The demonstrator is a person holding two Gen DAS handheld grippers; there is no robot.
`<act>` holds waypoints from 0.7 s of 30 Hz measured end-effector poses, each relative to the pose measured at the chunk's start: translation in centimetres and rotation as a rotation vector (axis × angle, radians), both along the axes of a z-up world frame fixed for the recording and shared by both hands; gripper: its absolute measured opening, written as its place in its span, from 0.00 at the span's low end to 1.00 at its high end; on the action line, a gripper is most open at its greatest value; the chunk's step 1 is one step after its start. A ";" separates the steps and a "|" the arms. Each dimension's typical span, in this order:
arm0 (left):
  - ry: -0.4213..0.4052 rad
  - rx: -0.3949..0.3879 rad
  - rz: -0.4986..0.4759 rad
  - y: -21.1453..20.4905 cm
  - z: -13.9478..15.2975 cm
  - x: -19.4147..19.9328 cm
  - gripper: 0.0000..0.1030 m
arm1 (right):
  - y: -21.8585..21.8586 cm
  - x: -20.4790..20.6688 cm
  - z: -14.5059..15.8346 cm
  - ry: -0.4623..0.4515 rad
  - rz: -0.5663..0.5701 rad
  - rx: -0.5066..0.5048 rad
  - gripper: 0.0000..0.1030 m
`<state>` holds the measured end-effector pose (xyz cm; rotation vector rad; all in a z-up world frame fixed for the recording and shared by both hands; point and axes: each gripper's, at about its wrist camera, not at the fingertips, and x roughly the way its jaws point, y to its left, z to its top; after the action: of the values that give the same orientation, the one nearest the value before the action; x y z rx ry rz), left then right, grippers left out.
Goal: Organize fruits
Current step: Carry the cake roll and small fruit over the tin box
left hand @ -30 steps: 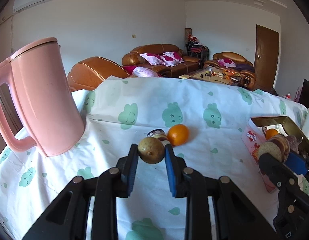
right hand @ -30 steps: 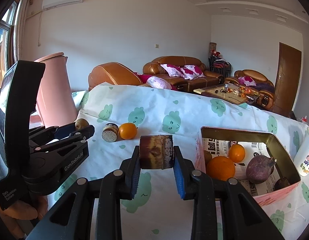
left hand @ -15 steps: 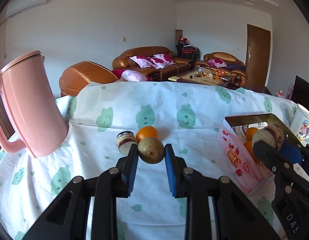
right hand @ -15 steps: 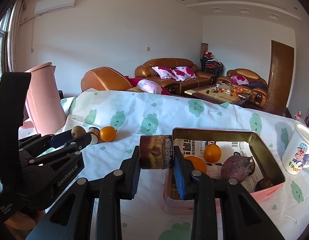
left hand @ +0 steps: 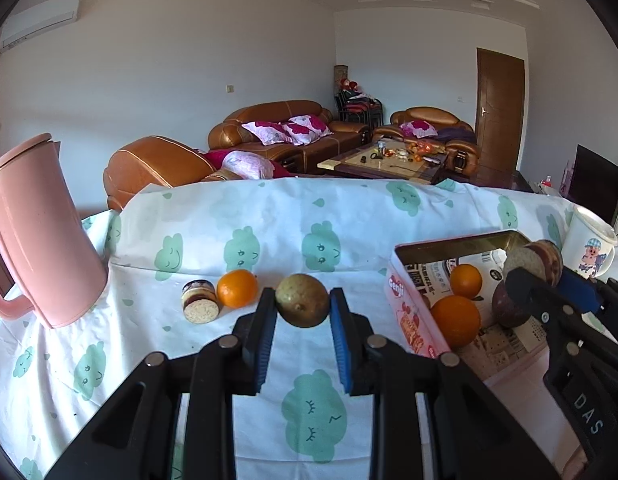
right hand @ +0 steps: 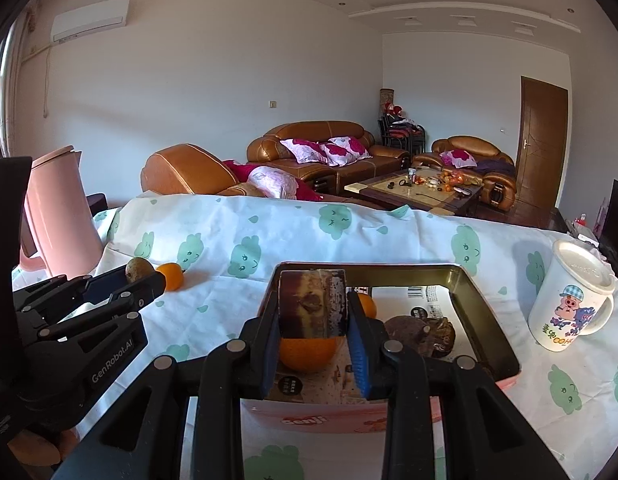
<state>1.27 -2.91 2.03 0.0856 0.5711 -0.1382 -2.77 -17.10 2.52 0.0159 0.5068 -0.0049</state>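
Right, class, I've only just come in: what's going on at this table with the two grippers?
A person is sorting fruit into a pink tin box on a cloud-print tablecloth. The left gripper is shut on a round greenish-brown fruit. The right gripper is shut on a short brown cut cylinder piece, held over the box, which already contains two oranges and a dark purple fruit. Another orange and a second cut piece lie on the cloth.

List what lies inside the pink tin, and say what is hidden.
Inside the pink tin: printed paper lining, a large orange, a smaller orange and a dark purple fruit. The right hand-held gripper and its brown cylindrical piece cover the near-left part.
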 end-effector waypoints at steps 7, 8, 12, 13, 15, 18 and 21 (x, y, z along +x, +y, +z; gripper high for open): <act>-0.015 0.005 -0.035 -2.4 0.5 -0.1 0.28 | -2.5 -0.2 0.4 -0.011 -0.036 -0.004 0.31; -0.018 0.006 -0.042 -2.8 0.6 -0.1 0.28 | -2.9 -0.2 0.4 -0.012 -0.043 -0.004 0.31; -0.026 0.010 -0.070 -4.6 0.8 -0.2 0.28 | -4.5 -0.3 0.6 -0.017 -0.073 -0.007 0.31; -0.027 0.011 -0.078 -5.1 0.8 -0.2 0.28 | -4.9 -0.2 0.6 -0.018 -0.081 -0.007 0.31; -0.025 0.009 -0.092 -5.9 0.8 -0.1 0.28 | -5.7 -0.3 0.7 -0.020 -0.097 -0.006 0.31; -0.024 0.001 -0.110 -7.2 0.9 0.1 0.28 | -6.9 -0.3 0.8 -0.025 -0.124 -0.014 0.31; -0.020 -0.003 -0.131 -8.4 0.9 0.3 0.28 | -8.2 -0.3 1.0 -0.030 -0.152 -0.014 0.31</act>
<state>1.53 -11.34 2.98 0.1213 0.5457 -0.2657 -3.07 -25.27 3.49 0.0409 0.4750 -0.1564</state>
